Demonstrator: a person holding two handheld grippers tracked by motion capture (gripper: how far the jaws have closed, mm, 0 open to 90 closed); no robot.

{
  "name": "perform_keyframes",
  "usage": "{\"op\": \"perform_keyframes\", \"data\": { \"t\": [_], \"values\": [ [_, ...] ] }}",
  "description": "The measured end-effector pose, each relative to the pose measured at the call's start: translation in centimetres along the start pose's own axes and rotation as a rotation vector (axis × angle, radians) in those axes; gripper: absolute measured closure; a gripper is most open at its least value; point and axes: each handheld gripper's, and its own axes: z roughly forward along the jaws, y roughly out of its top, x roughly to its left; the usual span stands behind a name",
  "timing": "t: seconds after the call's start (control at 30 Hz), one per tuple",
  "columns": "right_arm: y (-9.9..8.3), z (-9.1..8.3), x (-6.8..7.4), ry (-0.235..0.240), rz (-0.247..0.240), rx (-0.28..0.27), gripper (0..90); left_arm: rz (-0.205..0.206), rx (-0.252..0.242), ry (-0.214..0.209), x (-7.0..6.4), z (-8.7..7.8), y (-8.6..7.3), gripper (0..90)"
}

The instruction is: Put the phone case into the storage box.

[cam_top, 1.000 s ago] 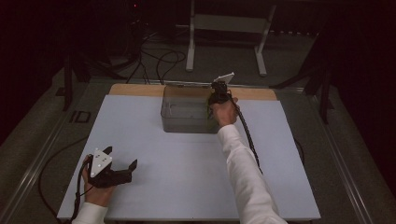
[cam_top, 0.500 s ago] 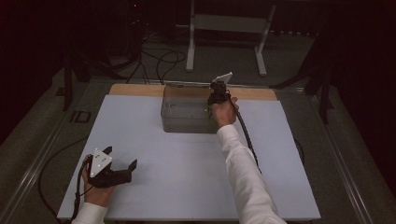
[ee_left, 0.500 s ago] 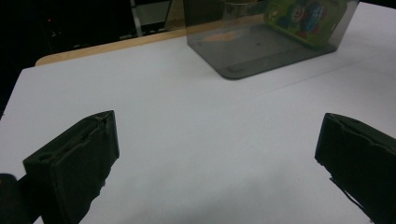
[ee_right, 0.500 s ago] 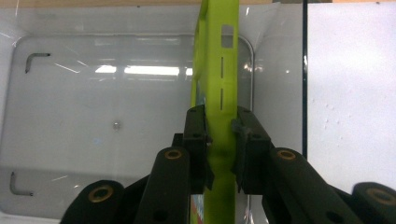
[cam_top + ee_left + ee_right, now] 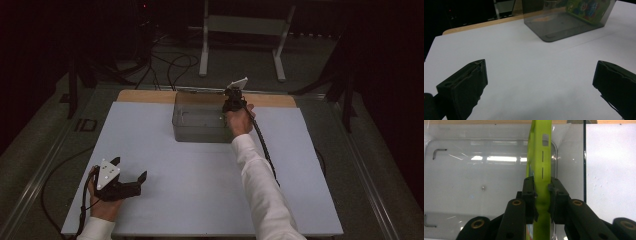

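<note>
Right gripper view looks straight down along the right gripper (image 5: pixel 541 192), whose two black jaws are clamped on the edge of a thin, flat lime-green plastic case (image 5: pixel 539 157) with small slots cut along its side; the case stands on edge and runs away from the jaws into a clear, smoky-grey rectangular plastic bin (image 5: pixel 474 150) directly beneath the claw, near the bin's right-hand wall as this camera sees it. Whether the case's far edge touches the bin floor cannot be told. High view shows the right gripper (image 5: pixel 233 102) held by the person's right hand (image 5: pixel 239 120) at the far side of the white table top (image 5: pixel 200 190), poised over the near-right corner region of the bin (image 5: pixel 200 120), with its black cable trailing back along the white sleeve. Well apart from it, at the near-left of the table, the left gripper (image 5: pixel 131 183) rests low in the left hand (image 5: pixel 105 202), jaws spread wide with nothing between them. Left gripper view confirms this: both black jaws stand far apart over bare white surface (image 5: pixel 524 75), and ahead of them, some way off, sits the bin (image 5: pixel 564 22) with a colourful cartoon-printed face of the green case (image 5: pixel 586 8) visible through its tinted wall
</note>
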Motion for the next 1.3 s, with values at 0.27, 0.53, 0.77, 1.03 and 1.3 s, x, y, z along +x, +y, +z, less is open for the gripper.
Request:
{"op": "perform_keyframes", "data": {
  "t": [0.27, 0.53, 0.77, 1.03, 1.3],
  "values": [
    [0.0, 0.0, 0.0, 0.002, -0.005, -0.001, 75.3, 0.002, 0.001, -0.002, 0.0, 0.0, 0.0, 0.0],
    [-0.2, -0.3, 0.6, -0.025, -0.057, -0.02, 65.6, 0.001, 0.0, -0.003, 0.0, 0.0, 0.0, 0.0],
    [-0.3, -2.1, 0.7, -0.023, -0.135, -0.092, 58.6, 0.005, 0.004, -0.004, -0.1, 0.0, 0.0, 0.0],
    [-0.5, -3.8, -0.2, 0.012, -0.16, -0.149, 50.0, 0.002, 0.001, -0.001, 0.0, 0.0, 0.0, 0.0],
    [-1.3, -6.3, -0.2, 0.077, -0.216, -0.246, 31.1, -0.002, -0.001, 0.001, 0.0, 0.0, 0.0, 0.0]
  ]
}}
